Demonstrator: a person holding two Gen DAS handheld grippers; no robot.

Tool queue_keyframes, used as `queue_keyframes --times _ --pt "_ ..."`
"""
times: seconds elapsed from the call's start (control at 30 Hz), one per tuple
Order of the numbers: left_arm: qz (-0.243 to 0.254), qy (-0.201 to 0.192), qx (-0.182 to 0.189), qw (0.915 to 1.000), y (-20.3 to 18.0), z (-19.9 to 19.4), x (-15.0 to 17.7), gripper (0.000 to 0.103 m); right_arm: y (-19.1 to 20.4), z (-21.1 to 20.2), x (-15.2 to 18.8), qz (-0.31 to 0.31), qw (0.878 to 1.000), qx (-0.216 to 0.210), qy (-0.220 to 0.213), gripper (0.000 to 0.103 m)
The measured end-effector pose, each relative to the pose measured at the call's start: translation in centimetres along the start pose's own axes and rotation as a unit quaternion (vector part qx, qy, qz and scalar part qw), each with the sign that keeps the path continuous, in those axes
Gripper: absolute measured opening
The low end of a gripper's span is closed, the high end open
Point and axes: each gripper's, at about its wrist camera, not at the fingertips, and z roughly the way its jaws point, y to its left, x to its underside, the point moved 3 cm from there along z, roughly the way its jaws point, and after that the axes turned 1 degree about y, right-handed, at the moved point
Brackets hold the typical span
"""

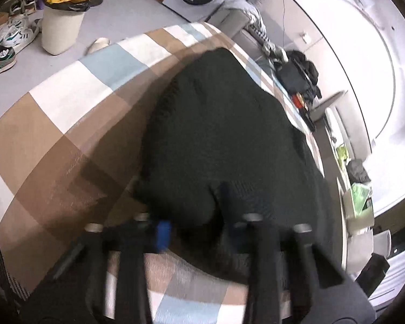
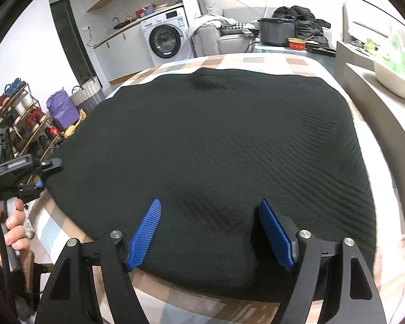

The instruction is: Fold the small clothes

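A black knit garment (image 2: pixel 216 148) lies spread flat on a table under a brown, white and blue checked cloth (image 2: pixel 270 59). My right gripper (image 2: pixel 210 202) stands open over the garment's near edge, its blue pads (image 2: pixel 145 232) apart with only flat fabric under them. My left gripper (image 2: pixel 41 178) is at the garment's left edge, held by a hand (image 2: pixel 13 226). In the blurred left wrist view the garment (image 1: pixel 224 124) bunches up between the left gripper's (image 1: pixel 194 216) pads, which are shut on a fold of its edge.
A washing machine (image 2: pixel 164 40) and counter stand behind the table. A shoe rack (image 2: pixel 21 118), baskets, a lined waste bin (image 1: pixel 60 24) and shoes (image 1: pixel 8 37) are on the floor to the left. A dark pot (image 2: pixel 276 31) and red bowl (image 2: pixel 296 43) sit beyond the far edge.
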Motion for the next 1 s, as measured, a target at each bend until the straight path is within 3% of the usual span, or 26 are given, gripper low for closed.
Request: queue_keyframes --times 0.1,0.27,0.63,0.8,1.0 --pt "-0.007 -0.013 0.012 0.9998 0.5 -0.2 -0.4 0.014 1.4 0.6 -0.2 -0.013 1.000 -0.009 -0.001 0.077" --pt "0.022 -0.056 0.021 0.9979 0.1 -3.3 -1.2 0.011 3.8 1.8 -0.6 -0.031 0.999 -0.018 0.003 0.077" --pt "0.049 -0.086 0.033 0.9945 -0.4 -6.8 -1.5 0.011 6.8 2.6 -1.4 -0.044 0.998 -0.038 0.003 0.077" --pt "0.112 -0.107 0.068 0.9857 -5.6 -8.6 -2.4 0.011 7.7 2.7 -1.4 -0.061 0.997 -0.044 0.006 0.077" --pt "0.242 -0.106 0.121 0.9569 -16.7 -8.2 -1.8 0.011 4.8 0.5 -1.5 -0.050 0.999 -0.019 -0.011 0.077"
